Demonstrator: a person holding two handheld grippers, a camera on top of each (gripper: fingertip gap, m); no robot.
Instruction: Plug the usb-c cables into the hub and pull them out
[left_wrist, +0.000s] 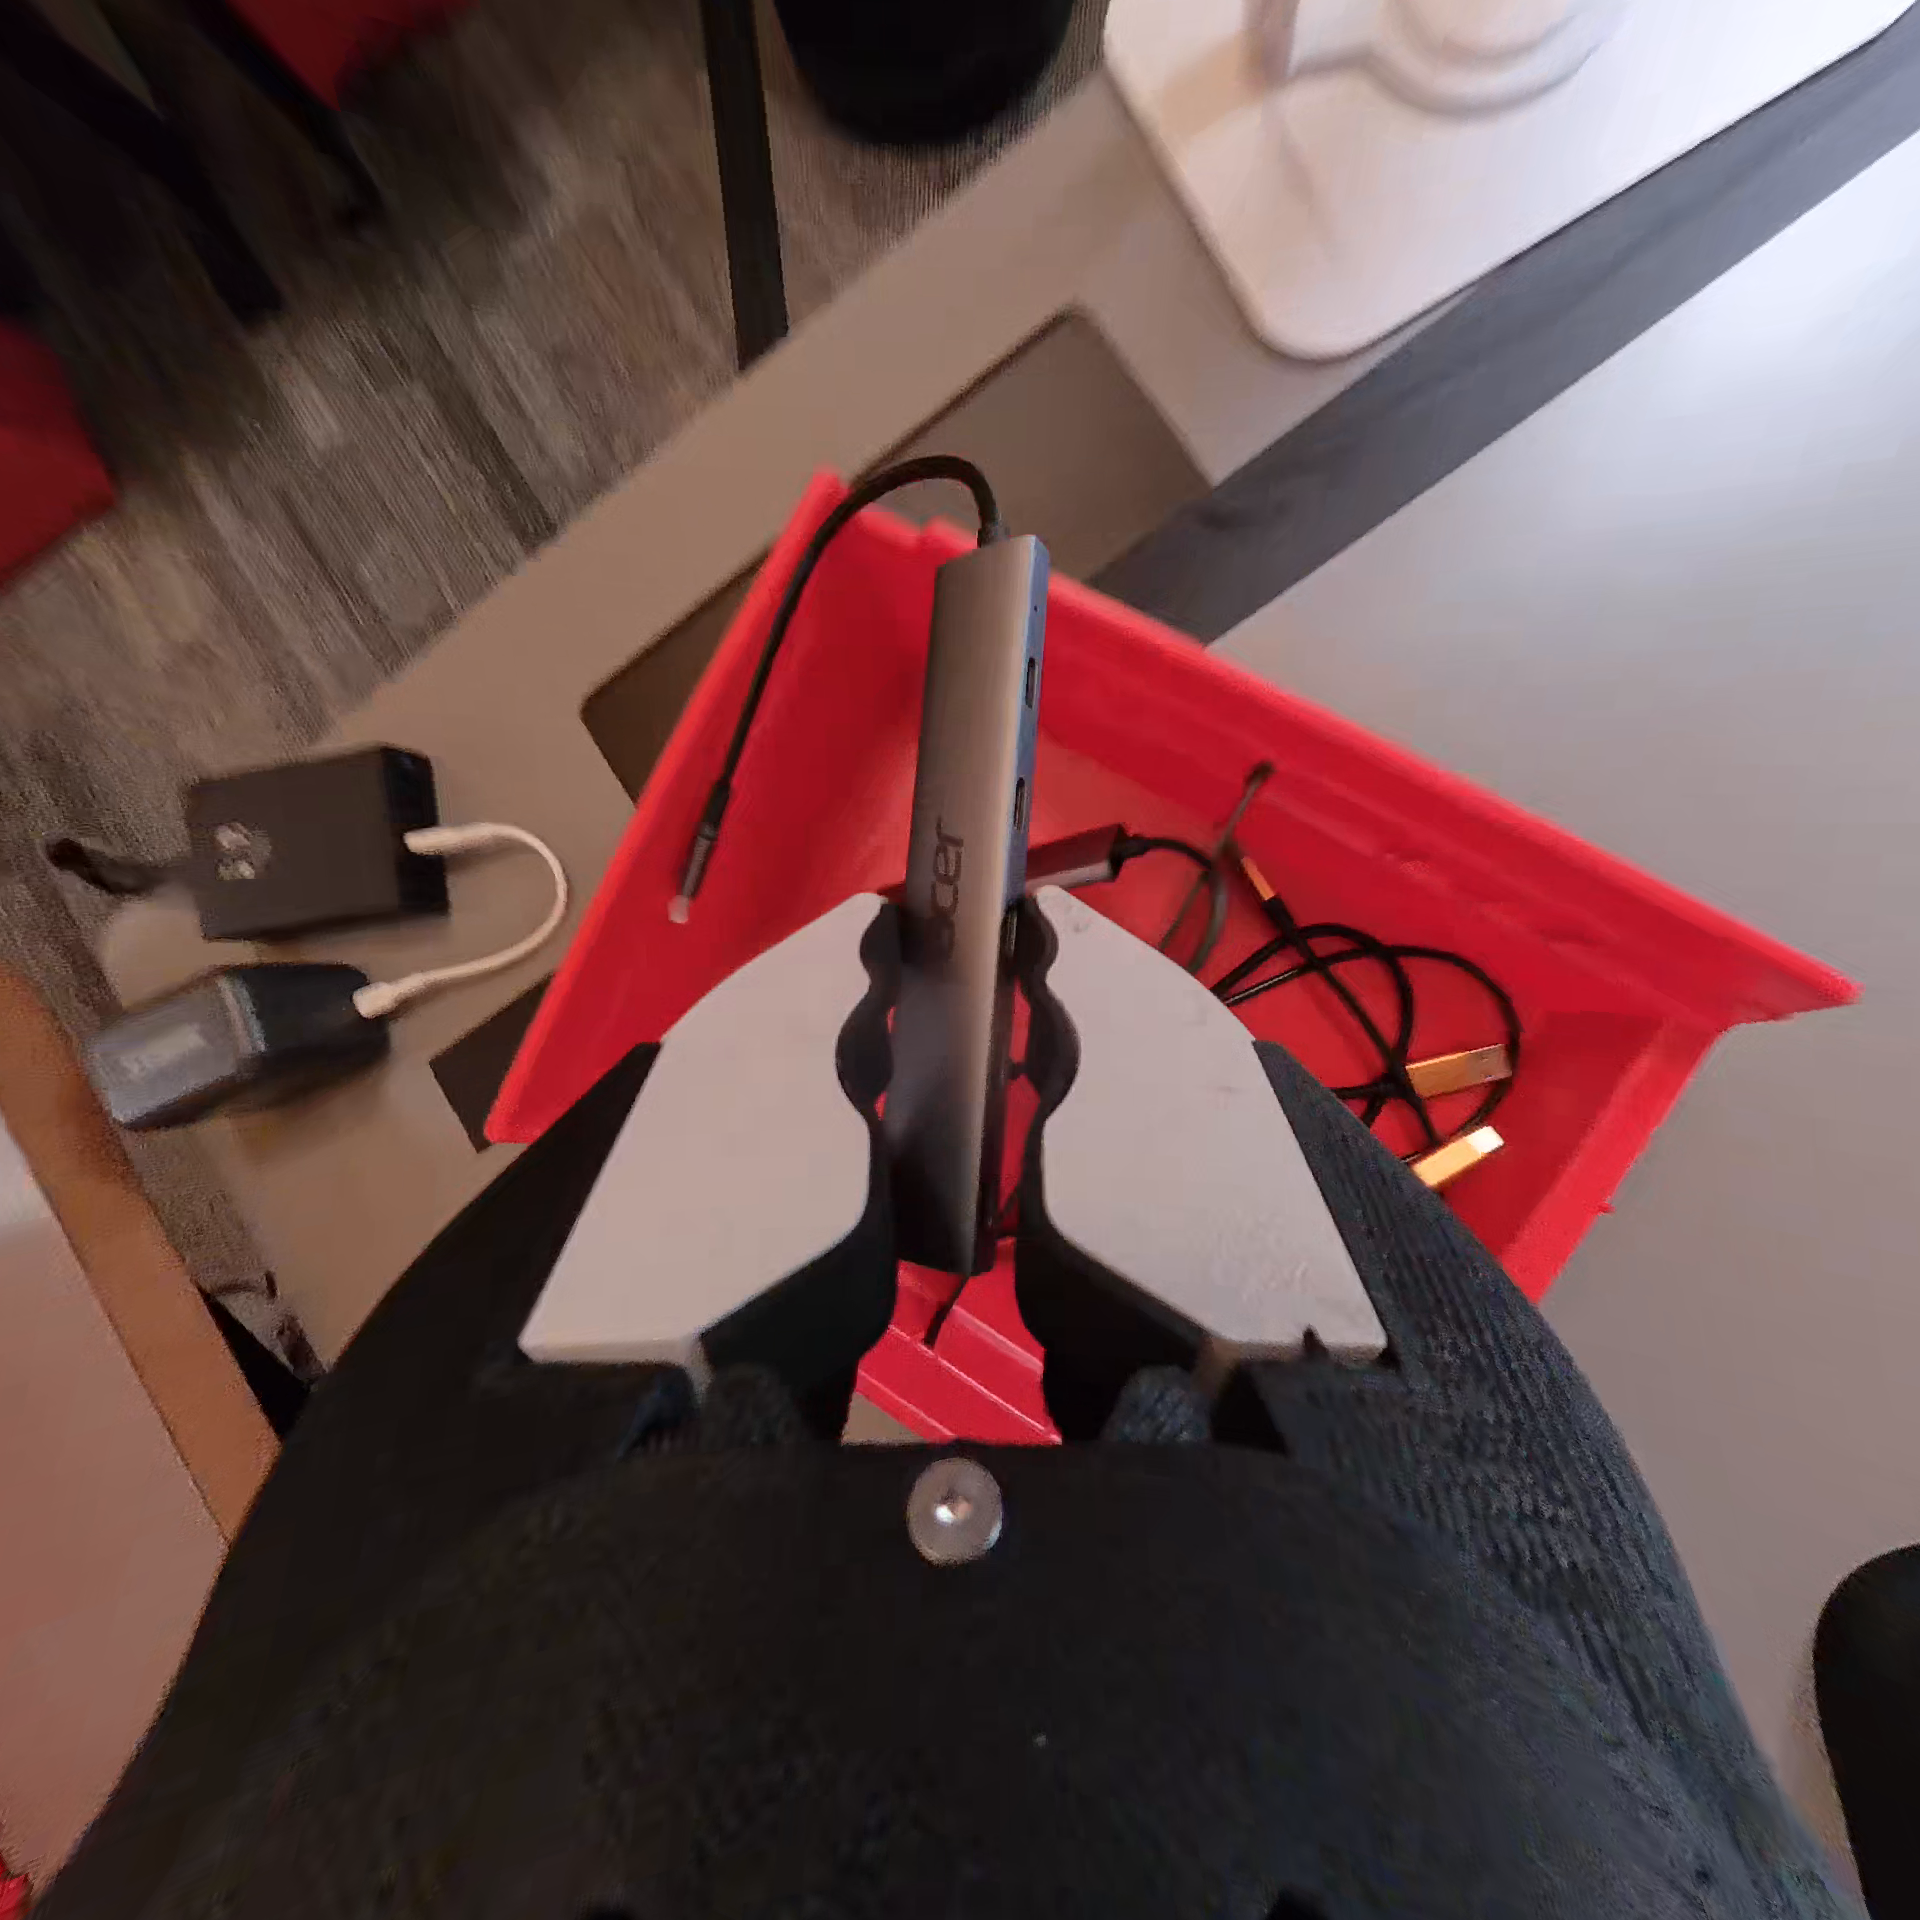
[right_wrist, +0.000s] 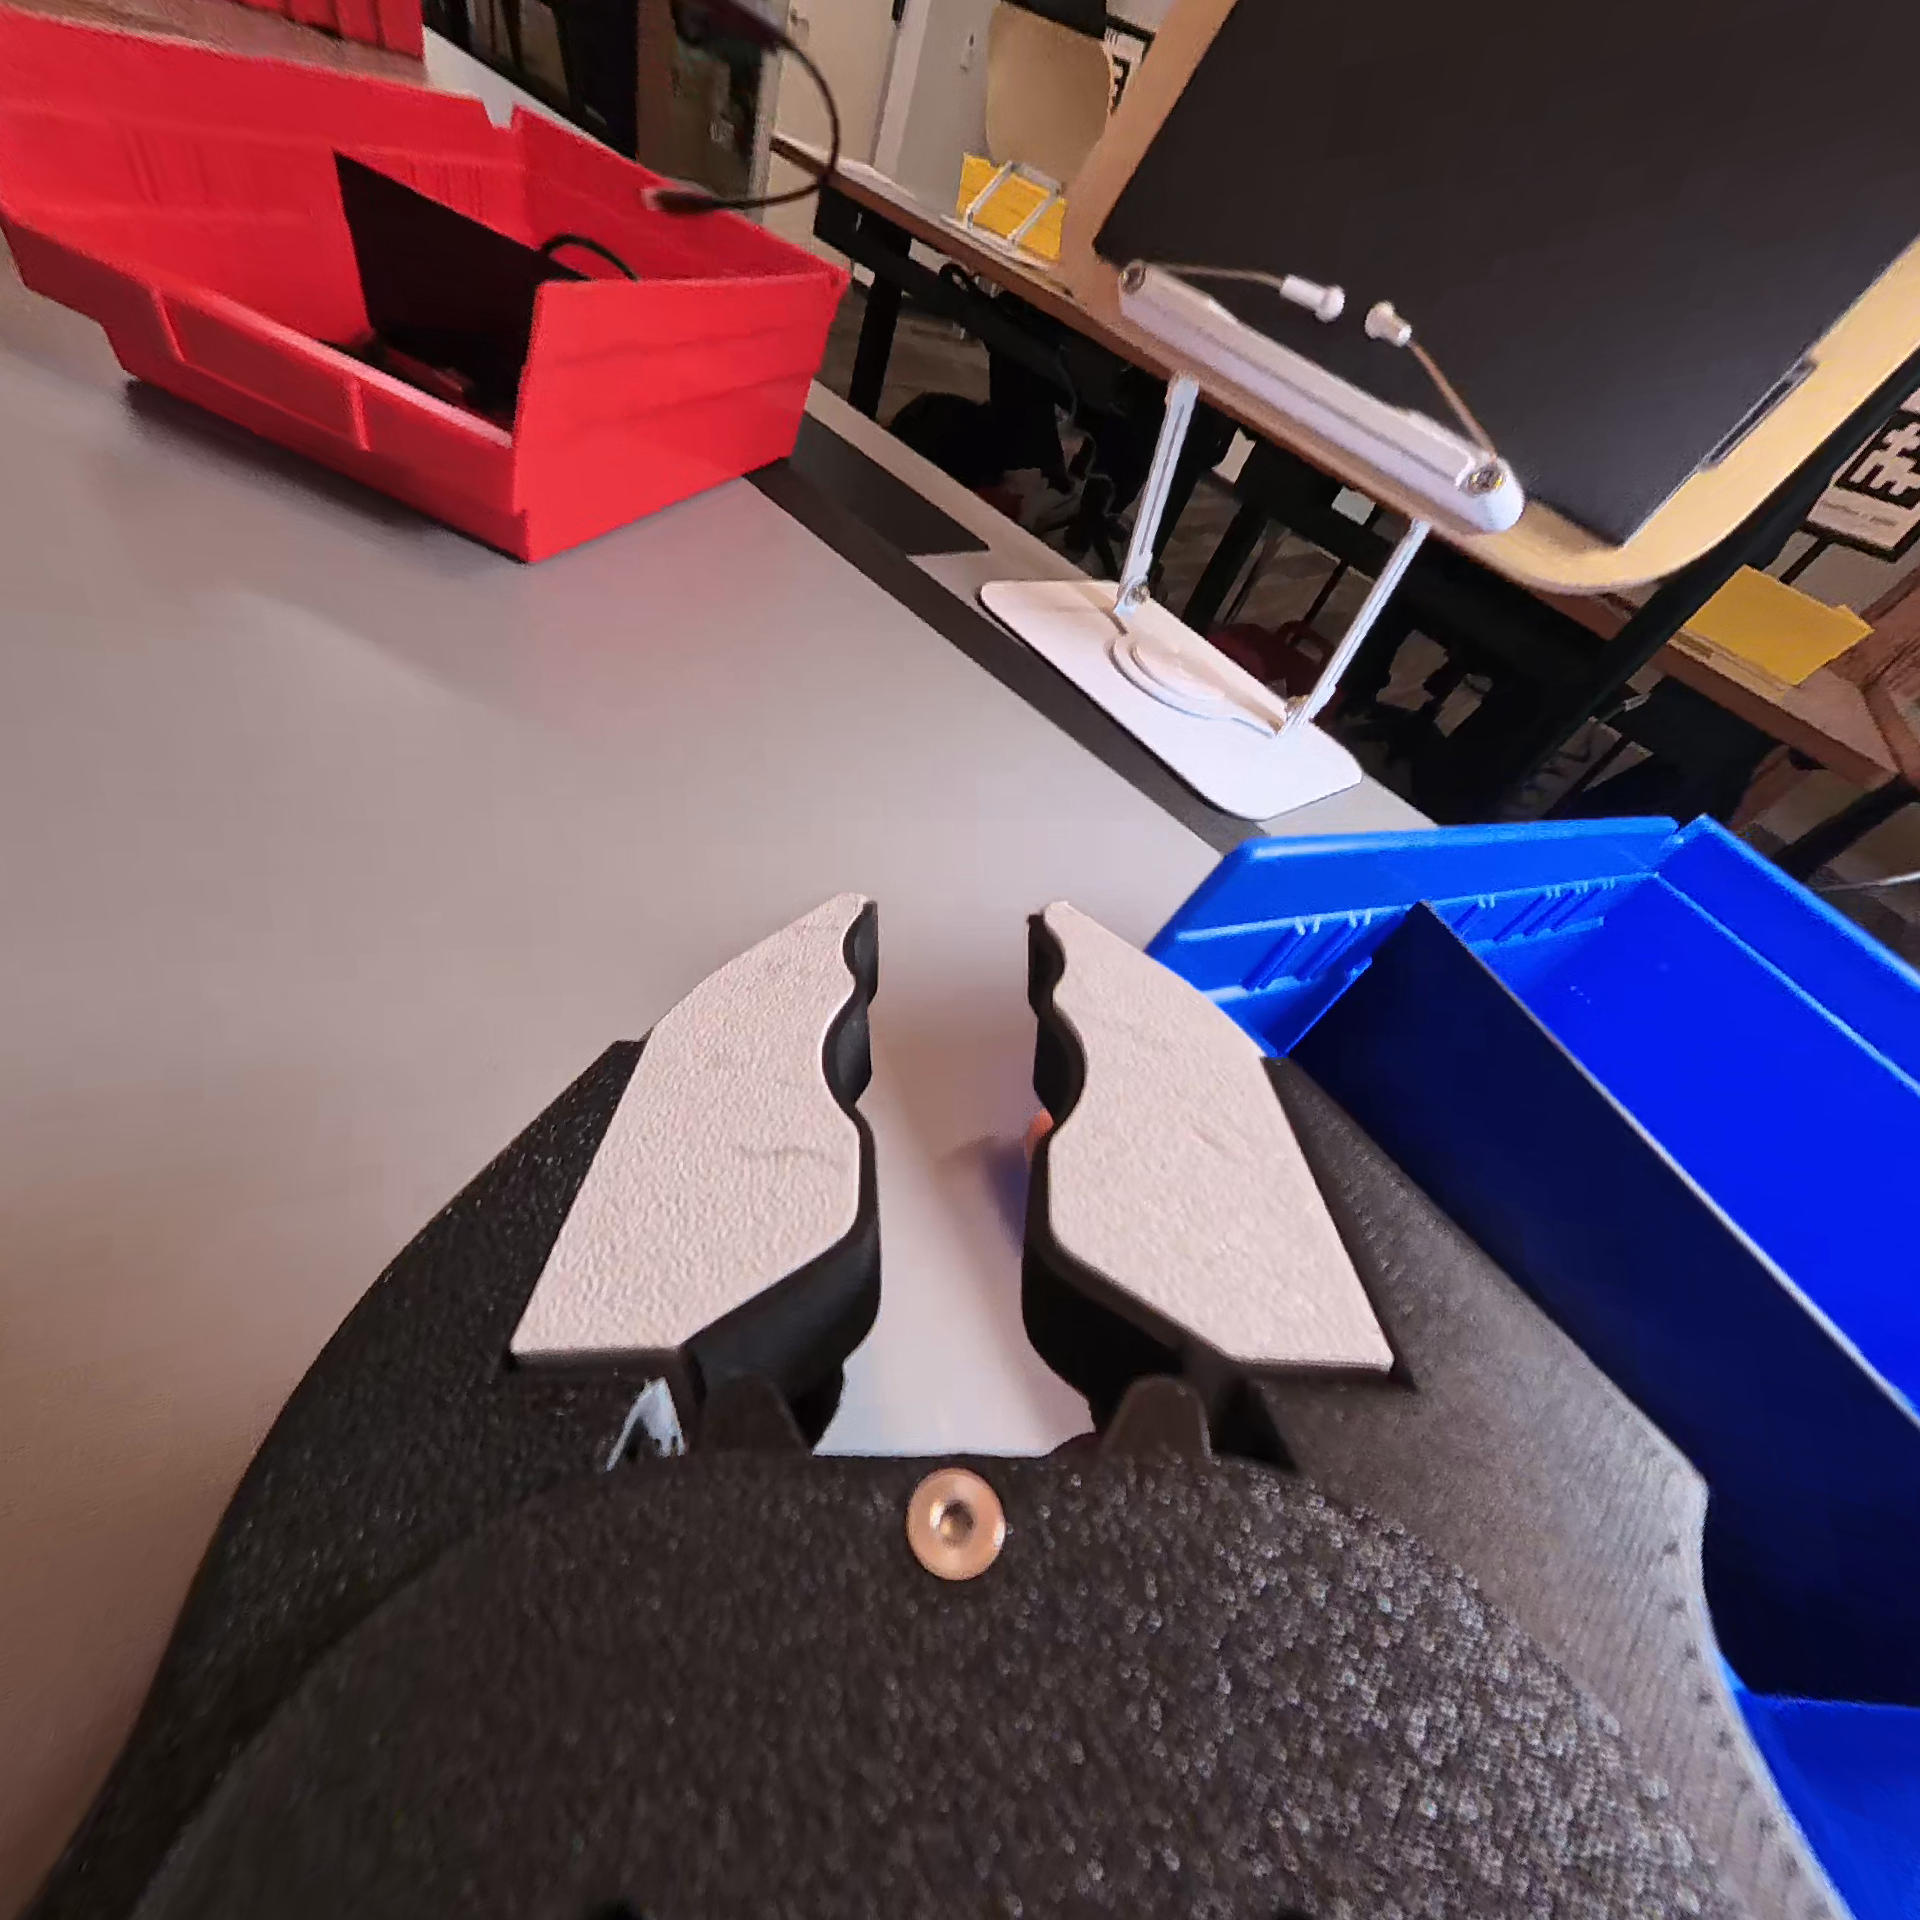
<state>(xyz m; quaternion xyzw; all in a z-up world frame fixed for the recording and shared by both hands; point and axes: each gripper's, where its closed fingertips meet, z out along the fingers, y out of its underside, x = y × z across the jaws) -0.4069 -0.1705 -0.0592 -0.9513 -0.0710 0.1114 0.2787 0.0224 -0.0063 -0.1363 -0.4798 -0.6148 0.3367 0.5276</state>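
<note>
The left tool (left_wrist: 956, 914) was pinching the grey hub (left_wrist: 971, 831) between its black pads, the hub standing on edge and pointing away from the camera, held above the red bin (left_wrist: 1195, 727). The hub's own short black lead (left_wrist: 769, 644) curved out of its far end and hung down on the left, its plug free in the air. On the hub's right edge two small ports showed bare, and nearer the fingers a red-bodied plug (left_wrist: 1075, 854) met that same edge; whether it was fully seated could not be told. Its black cable ran down into a loose tangle of cables (left_wrist: 1351, 997) on the bin floor, where two orange-gold plugs (left_wrist: 1455, 1112) lay side by side. Left of the bin, on the grey desk (left_wrist: 1558, 571), sat two dark charger blocks (left_wrist: 281, 935) joined by a short white cord (left_wrist: 509, 914). The right tool (right_wrist: 953, 940) was spread with nothing between its fingers, hovering low over the bare desk, just beside a blue bin (right_wrist: 1662, 1091) on its right. The red bin stood well apart at the far left, and a white stand (right_wrist: 1174, 686) rested near the desk's far edge.
</note>
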